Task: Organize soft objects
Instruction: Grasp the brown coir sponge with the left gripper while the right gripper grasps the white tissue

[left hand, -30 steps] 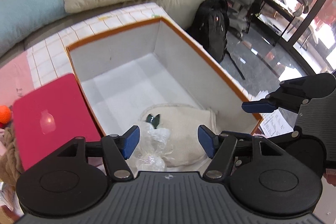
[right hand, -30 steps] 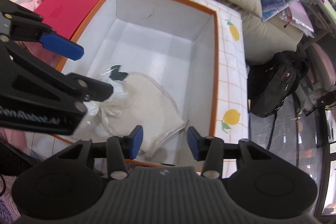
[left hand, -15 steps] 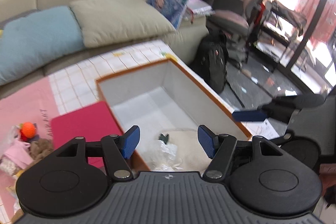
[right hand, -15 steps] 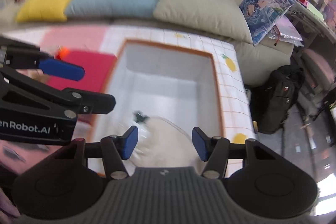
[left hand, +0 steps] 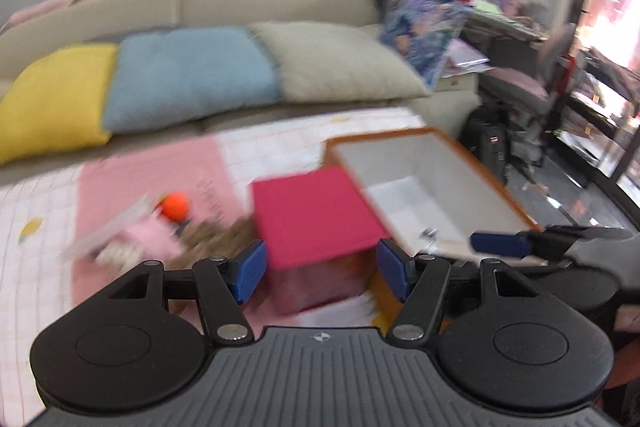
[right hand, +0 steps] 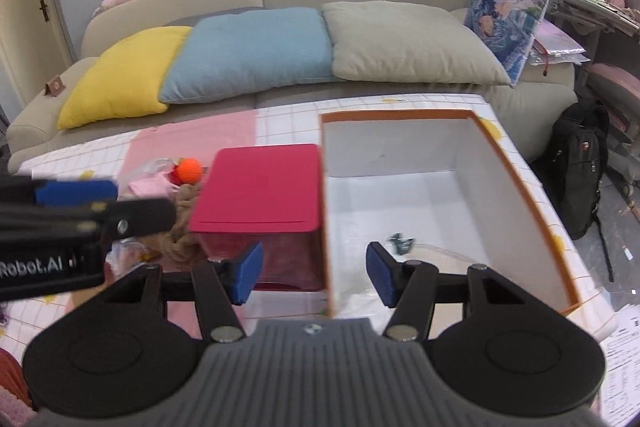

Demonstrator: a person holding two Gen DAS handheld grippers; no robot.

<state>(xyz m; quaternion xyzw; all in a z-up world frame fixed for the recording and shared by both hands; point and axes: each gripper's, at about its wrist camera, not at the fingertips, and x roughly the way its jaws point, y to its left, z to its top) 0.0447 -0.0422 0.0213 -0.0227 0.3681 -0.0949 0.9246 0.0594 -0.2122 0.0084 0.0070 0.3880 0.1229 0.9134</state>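
An open white box with an orange rim stands on the checked table. A cream soft item in clear plastic lies on its floor. A pile of soft things lies left of a red lidded box: an orange ball, a pink item and a brown knitted piece. My left gripper is open and empty, raised before the red box. My right gripper is open and empty, over the white box's near wall.
A beige sofa with yellow, blue and grey cushions runs behind the table. A black backpack stands on the floor at the right. Cluttered shelves and a chair stand at the far right.
Both grippers have pulled back and up out of the white box, leaving the cream item inside. The left view has swung left toward the red box and the pile.
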